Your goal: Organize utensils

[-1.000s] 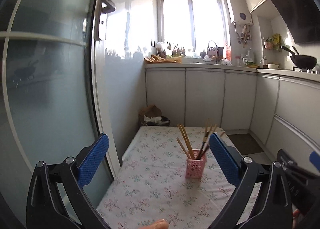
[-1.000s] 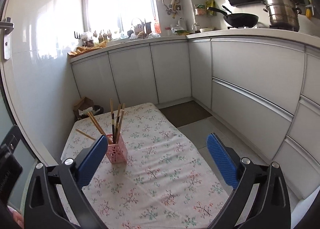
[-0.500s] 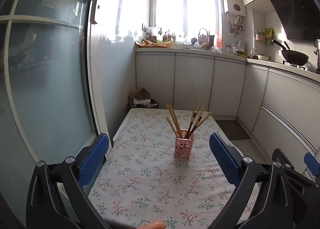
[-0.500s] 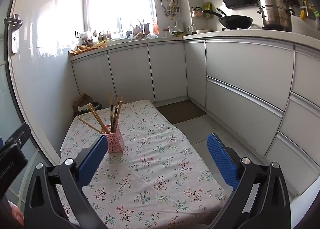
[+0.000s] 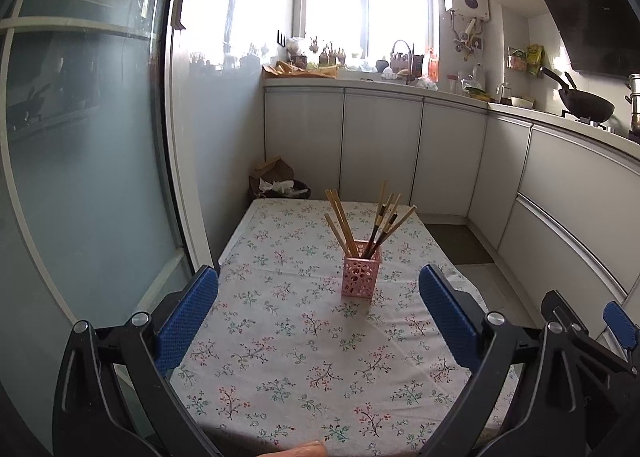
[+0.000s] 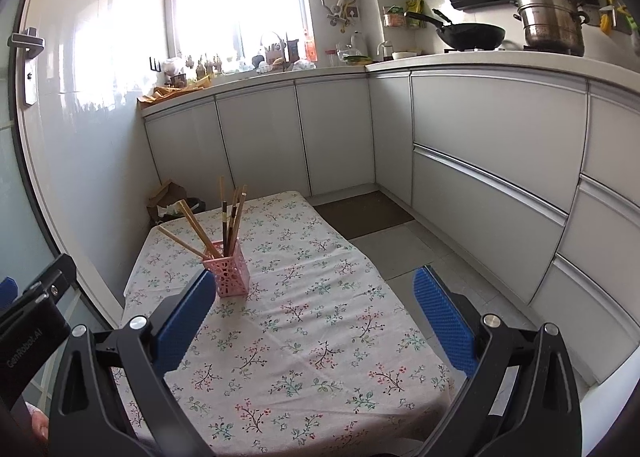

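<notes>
A pink perforated holder [image 5: 361, 273] stands upright on the floral tablecloth [image 5: 288, 337], with several wooden and dark chopsticks [image 5: 344, 221] leaning out of it. It also shows in the right wrist view [image 6: 228, 274], with the chopsticks [image 6: 230, 213] fanned out. My left gripper [image 5: 320, 311] is open and empty, held back over the table's near end, well short of the holder. My right gripper [image 6: 314, 315] is open and empty, to the right of the holder and nearer than it.
A glass door [image 5: 80, 161] runs along the left. White cabinets [image 6: 480, 161] wrap the back and right, with a wok [image 6: 472, 35] and steel pot [image 6: 550, 19] on the counter. A bin with a paper bag [image 5: 278, 181] sits beyond the table's far end.
Both grippers have pulled back and risen from the holder, so it looks smaller and farther away. Both stay open and empty.
</notes>
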The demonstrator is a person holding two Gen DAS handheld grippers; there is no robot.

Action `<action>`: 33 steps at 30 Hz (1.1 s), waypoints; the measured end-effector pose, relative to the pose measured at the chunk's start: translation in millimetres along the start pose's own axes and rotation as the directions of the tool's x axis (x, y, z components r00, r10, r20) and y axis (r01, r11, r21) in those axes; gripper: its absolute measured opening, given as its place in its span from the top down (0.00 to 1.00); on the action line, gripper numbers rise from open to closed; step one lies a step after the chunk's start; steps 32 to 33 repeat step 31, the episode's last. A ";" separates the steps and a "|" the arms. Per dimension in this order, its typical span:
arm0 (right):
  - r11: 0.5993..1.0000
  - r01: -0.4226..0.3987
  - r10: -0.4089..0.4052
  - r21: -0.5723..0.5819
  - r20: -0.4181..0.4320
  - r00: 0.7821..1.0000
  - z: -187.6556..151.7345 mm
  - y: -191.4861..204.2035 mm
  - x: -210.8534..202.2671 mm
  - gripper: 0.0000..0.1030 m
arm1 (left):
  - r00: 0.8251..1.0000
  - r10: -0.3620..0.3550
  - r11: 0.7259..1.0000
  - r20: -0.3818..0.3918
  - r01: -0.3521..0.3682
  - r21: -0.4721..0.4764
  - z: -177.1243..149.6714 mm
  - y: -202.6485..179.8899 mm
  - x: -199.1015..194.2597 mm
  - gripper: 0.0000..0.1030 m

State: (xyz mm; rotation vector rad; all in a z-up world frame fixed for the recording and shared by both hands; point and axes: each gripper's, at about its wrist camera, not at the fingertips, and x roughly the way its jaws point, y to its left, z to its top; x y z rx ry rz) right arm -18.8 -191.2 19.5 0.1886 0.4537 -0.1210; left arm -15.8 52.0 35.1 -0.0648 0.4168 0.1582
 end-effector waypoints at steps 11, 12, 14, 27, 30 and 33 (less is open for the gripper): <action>1.000 -0.020 0.020 0.014 -0.009 1.000 1.4 -4.7 0.4 0.06 | 0.997 -0.027 1.000 -0.066 0.027 -0.011 -6.6 -0.7 13.3 0.07; 1.000 -0.021 0.021 0.014 -0.011 1.000 1.5 -4.4 0.6 0.06 | 0.997 -0.027 1.000 -0.067 0.026 -0.012 -6.9 -0.8 13.2 0.07; 1.000 -0.025 0.025 0.014 -0.013 1.000 1.2 -4.0 0.5 0.06 | 0.998 -0.018 1.000 -0.059 0.017 -0.012 -7.4 -0.9 12.1 0.07; 1.000 -0.027 0.027 0.009 -0.003 1.000 1.9 -4.8 -1.6 0.06 | 0.999 0.016 1.000 -0.034 -0.016 0.009 -6.1 0.2 6.9 0.07; 1.000 -0.025 0.025 0.013 -0.003 1.000 1.6 -5.1 -1.4 0.06 | 0.999 0.015 1.000 -0.045 -0.015 0.003 -5.9 0.9 7.1 0.07; 1.000 -0.025 0.025 0.013 -0.003 1.000 1.6 -5.1 -1.4 0.06 | 0.999 0.016 1.000 -0.044 -0.015 0.005 -6.2 0.2 7.0 0.07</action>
